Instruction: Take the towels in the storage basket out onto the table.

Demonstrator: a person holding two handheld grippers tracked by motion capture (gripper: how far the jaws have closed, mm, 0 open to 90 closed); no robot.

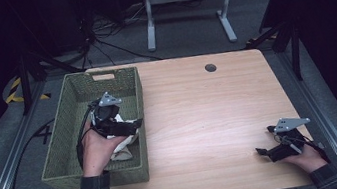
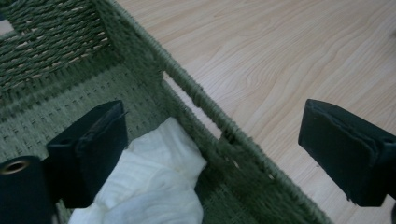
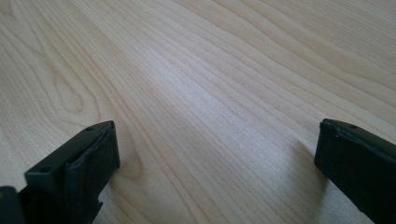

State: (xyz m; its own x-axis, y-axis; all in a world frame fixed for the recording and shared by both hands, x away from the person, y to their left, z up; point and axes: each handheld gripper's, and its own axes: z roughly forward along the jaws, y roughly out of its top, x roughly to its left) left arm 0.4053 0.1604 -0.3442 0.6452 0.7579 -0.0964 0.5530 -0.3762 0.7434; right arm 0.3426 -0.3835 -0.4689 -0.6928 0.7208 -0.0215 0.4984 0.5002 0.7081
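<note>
Left gripper view — left gripper (image 2: 212, 154) jaws wide, astride basket (image 2: 205, 102) wall; right gripper (image 3: 215, 172) jaws wide, empty.

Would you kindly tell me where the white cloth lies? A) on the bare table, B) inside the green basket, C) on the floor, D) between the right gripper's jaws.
B: the white cloth lies on the woven floor of the basket, beside its right wall.

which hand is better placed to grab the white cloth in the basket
Left. The left gripper hangs open over the green woven basket, right above the white cloth. The right gripper rests far across the wooden table.
</note>
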